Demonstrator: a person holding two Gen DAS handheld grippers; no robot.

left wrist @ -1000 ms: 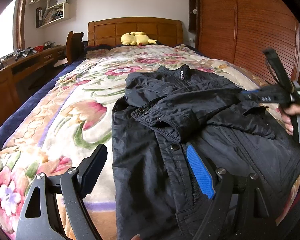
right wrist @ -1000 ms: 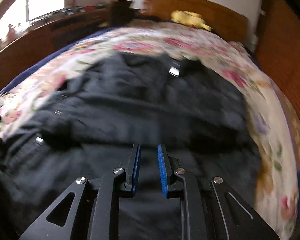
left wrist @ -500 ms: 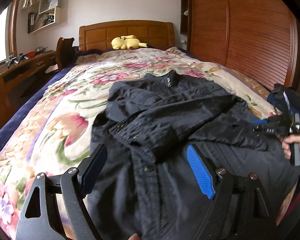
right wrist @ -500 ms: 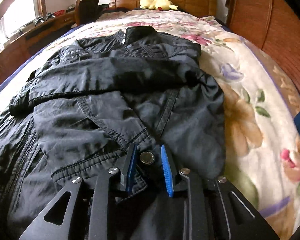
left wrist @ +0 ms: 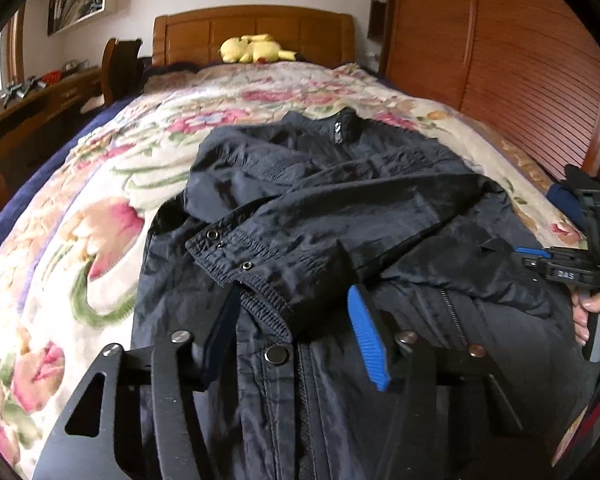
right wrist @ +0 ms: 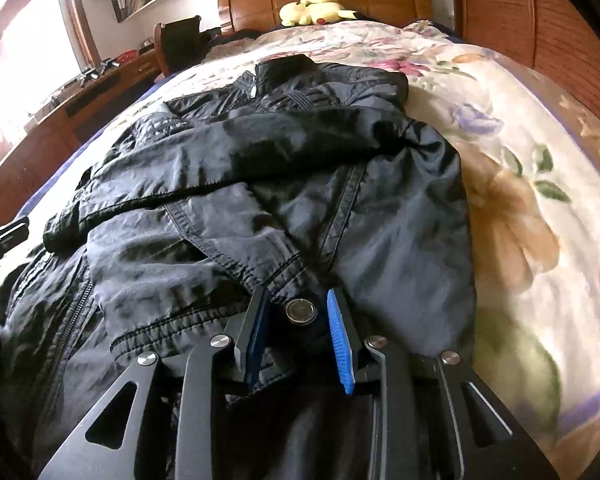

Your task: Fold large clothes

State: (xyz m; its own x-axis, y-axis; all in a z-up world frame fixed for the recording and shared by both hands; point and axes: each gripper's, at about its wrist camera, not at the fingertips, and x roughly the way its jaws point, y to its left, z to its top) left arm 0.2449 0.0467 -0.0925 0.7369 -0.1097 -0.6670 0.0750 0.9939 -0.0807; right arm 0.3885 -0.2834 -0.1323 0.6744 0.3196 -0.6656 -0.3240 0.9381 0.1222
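Observation:
A large black jacket lies on the flowered bedspread, collar toward the headboard, both sleeves folded across its front. My left gripper is open just above the jacket's front placket, a sleeve cuff between its fingers. My right gripper is open with its fingers either side of the other cuff's snap button; the jacket fills that view. The right gripper also shows in the left wrist view, held by a hand at the jacket's right edge.
A yellow plush toy lies by the wooden headboard. A wooden desk and chair stand left of the bed. A slatted wooden wardrobe runs along the right.
My right gripper has opened wider around the cuff with the snap button. My left gripper has shifted right, over the jacket's front, and stayed open.

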